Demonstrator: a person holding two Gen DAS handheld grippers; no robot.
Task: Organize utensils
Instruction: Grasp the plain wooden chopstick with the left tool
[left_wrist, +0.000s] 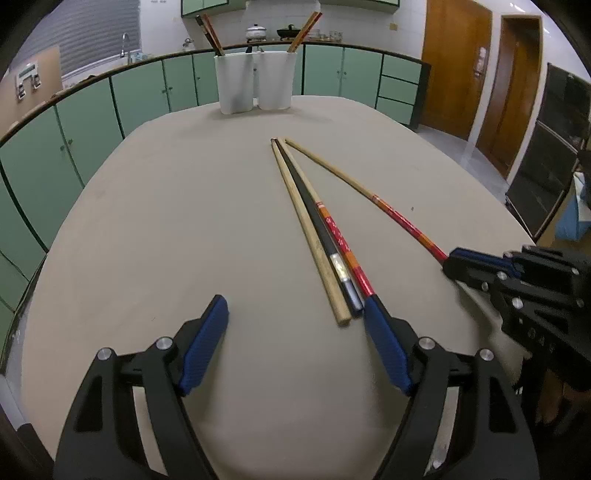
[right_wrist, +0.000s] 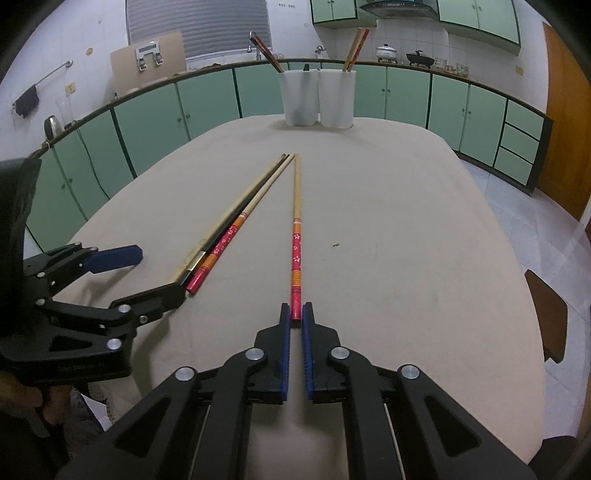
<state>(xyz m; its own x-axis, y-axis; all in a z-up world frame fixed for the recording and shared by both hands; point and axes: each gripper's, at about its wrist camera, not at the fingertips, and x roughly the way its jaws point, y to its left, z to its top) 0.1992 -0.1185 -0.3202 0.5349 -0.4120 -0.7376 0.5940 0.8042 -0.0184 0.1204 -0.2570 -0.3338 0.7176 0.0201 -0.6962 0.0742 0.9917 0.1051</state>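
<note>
Beige table: four chopsticks, two white holders.

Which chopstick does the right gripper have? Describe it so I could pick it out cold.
Start at the two white holders at the far end of the beige table, then come toward the grippers to the four chopsticks lying flat. Three lie bundled by the open left gripper; the held chopstick lies alone, its red flowered end pinched in the right gripper.
</note>
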